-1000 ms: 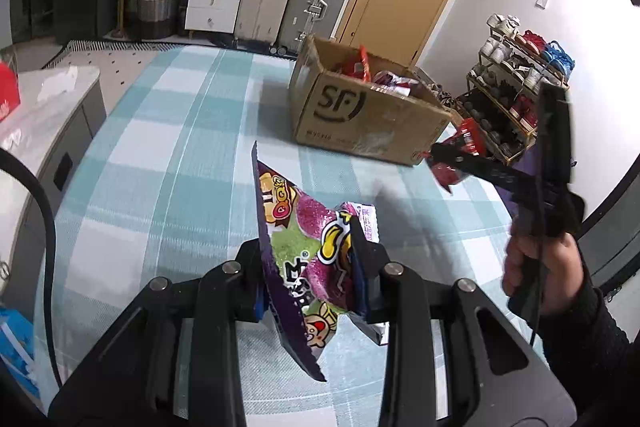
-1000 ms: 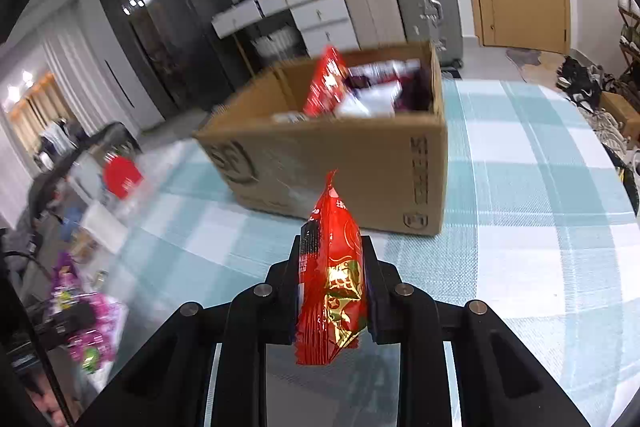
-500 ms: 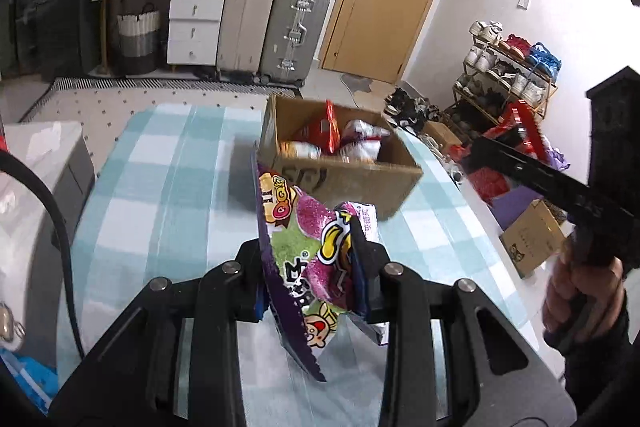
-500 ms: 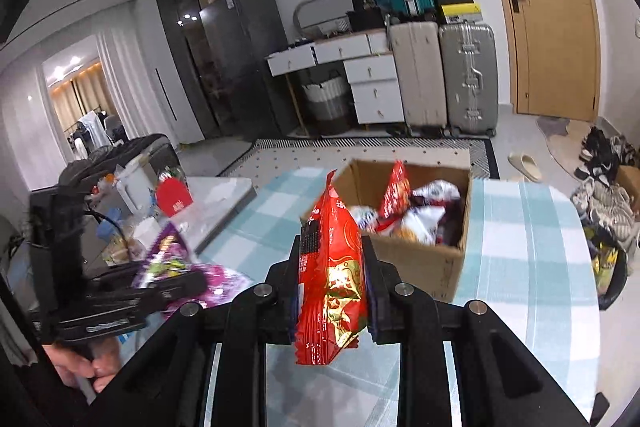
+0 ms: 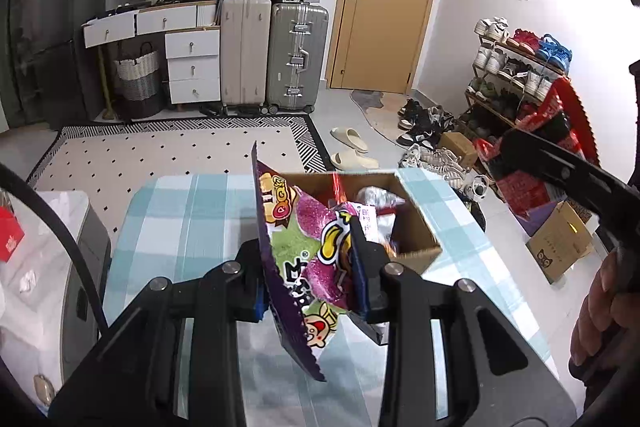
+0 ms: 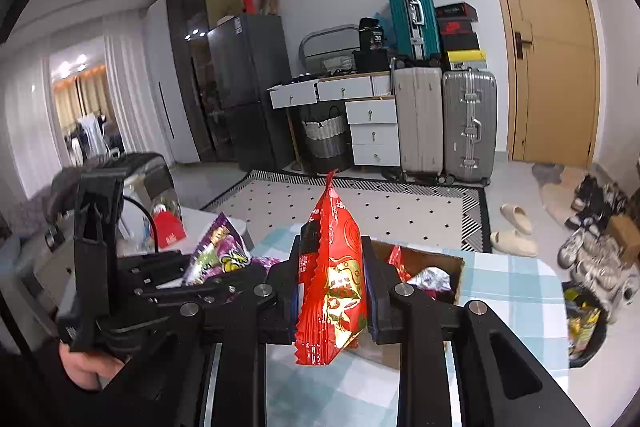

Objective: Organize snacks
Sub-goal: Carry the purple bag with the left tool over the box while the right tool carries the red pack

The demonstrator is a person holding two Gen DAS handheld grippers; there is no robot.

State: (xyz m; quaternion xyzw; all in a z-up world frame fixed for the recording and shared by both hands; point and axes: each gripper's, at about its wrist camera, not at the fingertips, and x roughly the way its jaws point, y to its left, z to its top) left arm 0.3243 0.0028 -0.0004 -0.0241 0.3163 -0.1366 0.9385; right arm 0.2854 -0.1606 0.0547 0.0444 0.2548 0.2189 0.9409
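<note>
**Two snack bags held above the box**

My left tool is clamped on a purple snack bag, which stands upright between the pads. My right tool is clamped on a red snack bag, its crimped top pointing up. Both bags hang in the air above the checked counter. Beyond them the open cardboard box sits on the counter with other packets inside.

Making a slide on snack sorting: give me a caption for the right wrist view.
Right gripper clamps a red snack packet above the open cardboard box on the checked tablecloth.
</note>
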